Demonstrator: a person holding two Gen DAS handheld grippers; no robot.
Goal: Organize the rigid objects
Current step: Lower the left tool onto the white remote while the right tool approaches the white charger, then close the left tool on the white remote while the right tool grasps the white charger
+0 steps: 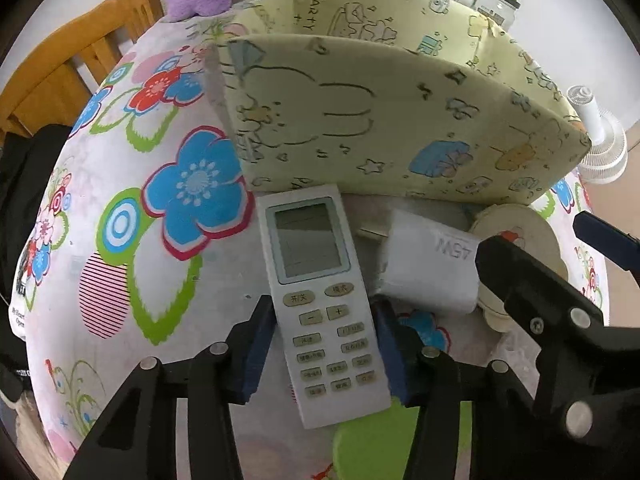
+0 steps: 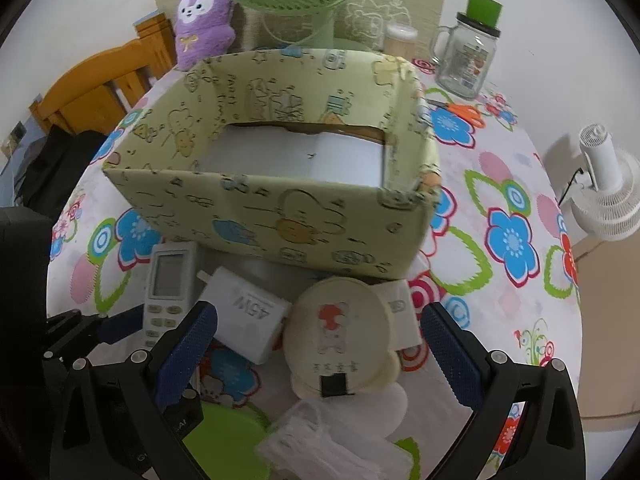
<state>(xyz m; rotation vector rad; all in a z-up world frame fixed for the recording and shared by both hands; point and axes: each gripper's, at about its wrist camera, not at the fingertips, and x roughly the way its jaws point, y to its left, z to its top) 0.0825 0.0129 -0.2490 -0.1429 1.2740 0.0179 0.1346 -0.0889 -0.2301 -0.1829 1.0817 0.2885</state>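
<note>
1. Table (image 2: 500, 184) under a flowered cloth carries everything; a green fan and a glass jar (image 2: 464, 60) stand at its far side.
2. Box (image 2: 280, 216), pale yellow with cartoon print, sits open-topped in the middle, seemingly with nothing stored in it yet, so sorting looks barely begun.
3. Remote control (image 1: 324, 304) lies just in front of the box wall. The left gripper (image 1: 324, 344) has its fingers (image 1: 256, 344) clamped on the remote's lower half, over the buttons. Judged risk: with the grip low on the body, the top-heavy remote could pivot or slip when lifted, or catch the box's near wall.
4. Round lidded case (image 2: 340, 336) with a red figure sits between the right gripper's (image 2: 320, 356) fingers, which stand wide apart and touch nothing. Closing here might clip the charger or the crumpled plastic bag (image 2: 332, 444) in front.
5. Charger (image 1: 428, 268), a white block, lies just beside the remote; lifting the remote could nudge it.
</note>
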